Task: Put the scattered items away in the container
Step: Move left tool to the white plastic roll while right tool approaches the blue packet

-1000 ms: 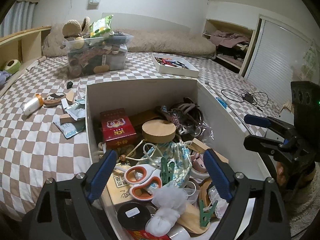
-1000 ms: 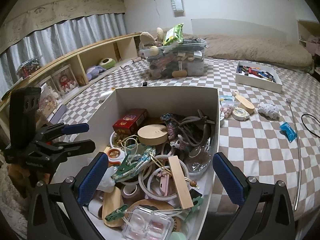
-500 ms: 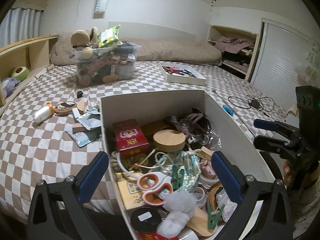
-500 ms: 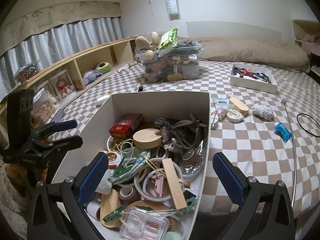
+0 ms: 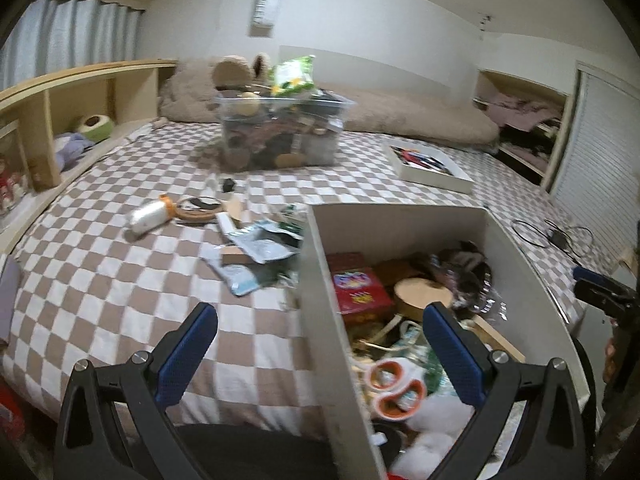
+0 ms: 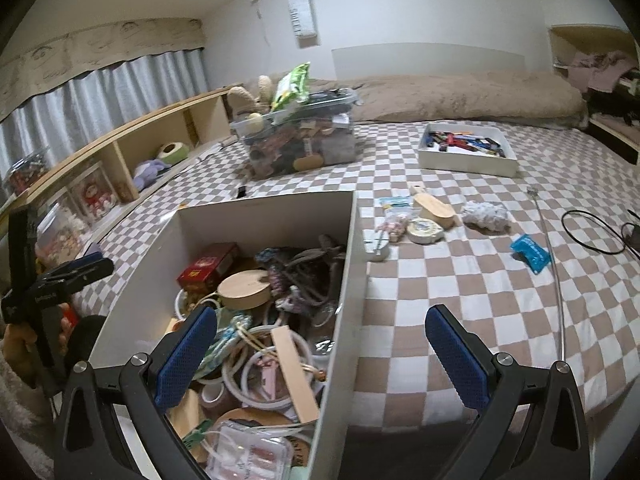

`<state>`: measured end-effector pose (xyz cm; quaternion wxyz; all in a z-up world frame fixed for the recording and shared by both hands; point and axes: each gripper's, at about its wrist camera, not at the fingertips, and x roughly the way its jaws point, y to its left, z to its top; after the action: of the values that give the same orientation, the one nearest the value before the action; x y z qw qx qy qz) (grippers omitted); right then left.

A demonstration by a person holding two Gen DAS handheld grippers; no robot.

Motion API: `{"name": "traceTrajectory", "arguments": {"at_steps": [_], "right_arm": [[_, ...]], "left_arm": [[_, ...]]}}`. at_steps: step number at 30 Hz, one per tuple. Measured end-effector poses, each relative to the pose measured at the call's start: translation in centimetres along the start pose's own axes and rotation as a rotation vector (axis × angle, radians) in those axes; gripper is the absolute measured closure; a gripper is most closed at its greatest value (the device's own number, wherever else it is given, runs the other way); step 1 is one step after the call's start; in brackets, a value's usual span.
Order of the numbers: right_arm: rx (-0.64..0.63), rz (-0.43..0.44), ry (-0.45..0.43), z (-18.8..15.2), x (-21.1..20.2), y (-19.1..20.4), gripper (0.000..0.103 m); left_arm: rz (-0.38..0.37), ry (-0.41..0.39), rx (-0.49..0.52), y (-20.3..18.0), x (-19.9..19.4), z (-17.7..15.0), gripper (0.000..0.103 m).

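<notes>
the white box [image 5: 320, 280] at the near edge of the bed [image 5: 100, 280] is already heaped with things, scissors [image 5: 394, 384] and a red carton [image 5: 360, 292] among them, so much of the tidying looks done. left of the box a white bottle [image 5: 146, 220], a wooden ring [image 5: 198, 210] and some packets [image 5: 260, 246] lie loose. the left gripper [image 5: 320, 354] straddles the box's left wall, fingers wide apart and empty. right of the box, a wooden brush [image 6: 434, 208], a tape roll [image 6: 425, 231], a fluffy ball [image 6: 484, 216] and a blue packet [image 6: 529, 253] wait. the right gripper [image 6: 320, 354] straddles the right wall, fingers spread, holding nothing.
</notes>
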<state>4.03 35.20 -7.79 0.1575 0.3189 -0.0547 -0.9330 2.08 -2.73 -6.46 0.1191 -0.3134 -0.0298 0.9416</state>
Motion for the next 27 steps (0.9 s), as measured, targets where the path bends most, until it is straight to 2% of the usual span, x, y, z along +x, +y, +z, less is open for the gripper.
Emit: {"name": "traceTrajectory", "arguments": {"at_steps": [6,13,27], "right_arm": [[0.062,-0.021,-0.003,0.3,0.1,-1.8,0.0],[0.117,-0.055,-0.001,0.4,0.4,-3.6,0.0],[0.28,-0.124,0.002,0.3,1.1,-8.0,0.0]], "left_arm": [[0.054,0.028,-0.029,1.9,0.6,0.5,0.0],[0.127,0.026,-0.039,3.6,1.5,1.2,0.0],[0.201,0.025,-0.13,7.7,6.7,6.8,0.0]]}}
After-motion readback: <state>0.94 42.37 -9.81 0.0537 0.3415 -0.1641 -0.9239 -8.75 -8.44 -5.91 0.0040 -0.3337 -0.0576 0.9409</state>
